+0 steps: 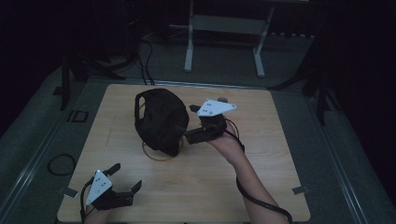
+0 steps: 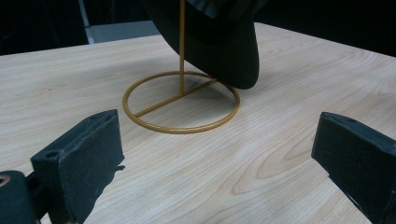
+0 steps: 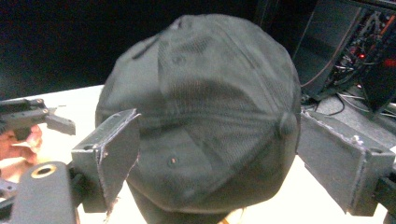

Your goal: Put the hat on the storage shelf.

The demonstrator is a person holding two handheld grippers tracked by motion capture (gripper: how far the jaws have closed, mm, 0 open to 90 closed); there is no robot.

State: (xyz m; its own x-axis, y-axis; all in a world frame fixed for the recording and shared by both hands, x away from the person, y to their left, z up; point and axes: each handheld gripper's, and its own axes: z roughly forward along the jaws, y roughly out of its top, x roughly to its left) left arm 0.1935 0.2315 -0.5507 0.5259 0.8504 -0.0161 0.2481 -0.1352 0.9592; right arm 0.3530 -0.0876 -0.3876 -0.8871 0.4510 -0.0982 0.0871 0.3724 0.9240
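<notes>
A black cap [image 1: 159, 119] sits on top of a gold wire stand whose ring base [image 1: 156, 156] rests mid-table. My right gripper [image 1: 187, 122] is at the cap's right side, open, one jaw on either flank of the crown. In the right gripper view the cap [image 3: 205, 112] bulges between the spread jaws of that gripper [image 3: 219, 140]; whether they touch the fabric is unclear. My left gripper [image 1: 126, 177] is open at the table's front left corner, holding nothing. Its own view [image 2: 215, 154] looks at the ring base [image 2: 181, 108] and the cap's brim [image 2: 219, 42].
The wooden table [image 1: 261, 154] stands on a grey floor in a dark room. A white metal frame [image 1: 224, 42] stands beyond the far edge. A cable loop [image 1: 60, 163] lies on the floor at left. Computer hardware [image 3: 369, 51] glows behind the cap.
</notes>
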